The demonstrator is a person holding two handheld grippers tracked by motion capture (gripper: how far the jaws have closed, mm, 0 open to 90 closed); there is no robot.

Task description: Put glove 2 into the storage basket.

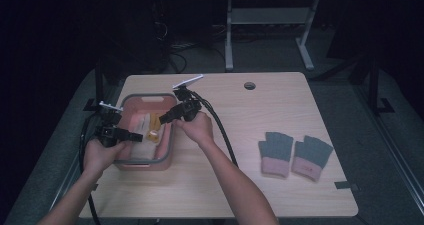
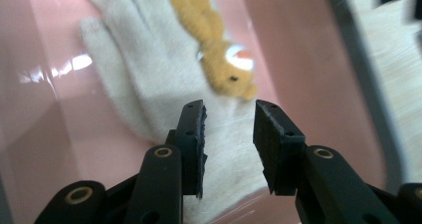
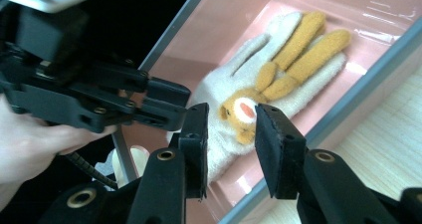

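Note:
A pink basket [image 1: 170,144] with a grey rim stands on the left of the wooden table. In it lies a cream glove [image 2: 144,84] with an orange glove [image 2: 199,20] on top, whose cuff bears a small bear face. My left gripper [image 1: 142,136] reaches in from the basket's left side. In its own view my left gripper [image 2: 229,119] hovers open just over the cream glove's cuff, nothing pinched. My right gripper [image 1: 162,119] hangs over the basket's right half. In its own view my right gripper [image 3: 230,119] stands open above the orange glove [image 3: 298,50], beside the left gripper [image 3: 171,102].
Two grey gloves with pink cuffs [image 1: 275,152] [image 1: 310,156] lie side by side on the right of the table. A round cable hole [image 1: 249,85] sits near the far edge. The right gripper's black cable [image 1: 222,130] trails across the table beside the basket.

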